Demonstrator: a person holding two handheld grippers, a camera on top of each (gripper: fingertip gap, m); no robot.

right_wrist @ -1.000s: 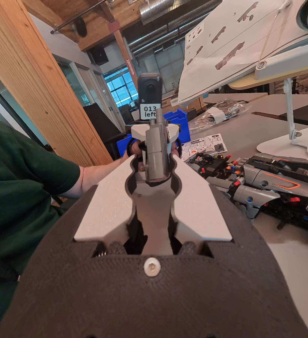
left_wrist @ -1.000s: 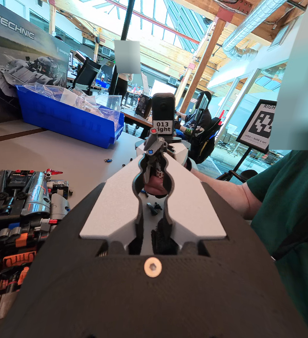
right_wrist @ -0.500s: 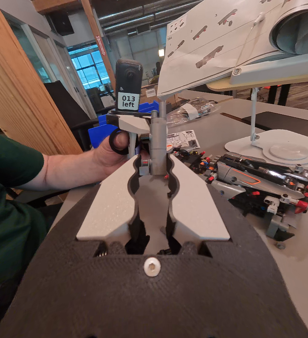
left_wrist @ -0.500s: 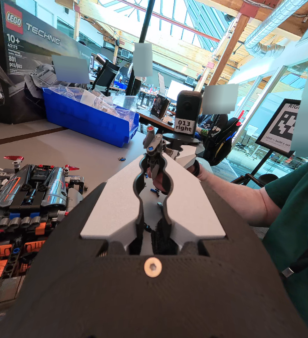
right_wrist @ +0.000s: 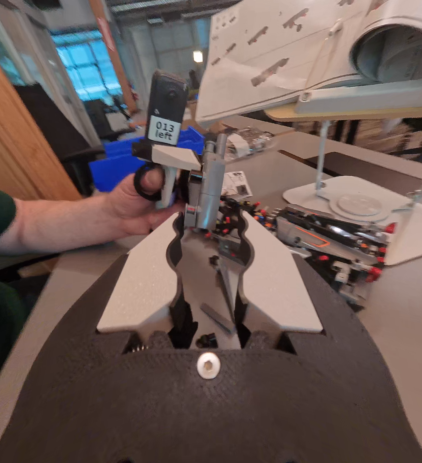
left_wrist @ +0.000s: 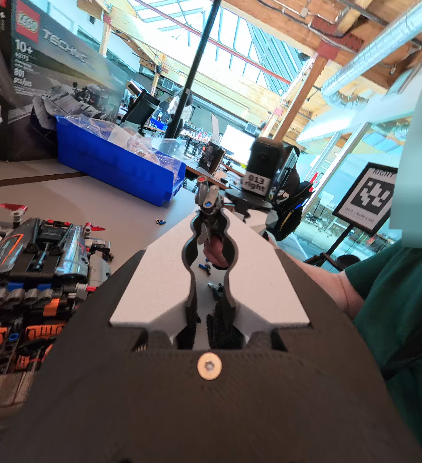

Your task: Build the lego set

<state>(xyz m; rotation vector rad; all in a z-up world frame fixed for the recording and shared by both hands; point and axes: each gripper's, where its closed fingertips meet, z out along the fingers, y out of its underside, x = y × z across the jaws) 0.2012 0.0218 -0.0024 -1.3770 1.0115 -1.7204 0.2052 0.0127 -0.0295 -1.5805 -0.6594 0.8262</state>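
Note:
My left gripper point(left_wrist: 208, 220) is shut on a small grey Lego sub-assembly point(left_wrist: 207, 200) with a red pin and a blue pin, held in the air above the table. In the right wrist view the same grey sub-assembly point(right_wrist: 208, 185) stands upright in the left gripper point(right_wrist: 192, 180), just beyond my right gripper point(right_wrist: 211, 218). The right gripper's jaws stand apart and hold nothing. The part-built black, grey and orange Lego car point(left_wrist: 37, 263) lies on the table to the left; it also shows in the right wrist view point(right_wrist: 330, 240).
A blue bin point(left_wrist: 119, 167) with plastic bags and the Lego box point(left_wrist: 54, 75) stand at the back. An instruction booklet point(right_wrist: 267, 50) rests on a white stand point(right_wrist: 355, 203). Loose small pieces point(left_wrist: 215, 288) and a grey bar point(right_wrist: 217, 318) lie on the table below the grippers. The grippers are tip to tip, or close to it.
The right gripper was shut on the grey sub-assembly; its jaws have opened and let go. The left gripper keeps the piece and has swung left and tilted.

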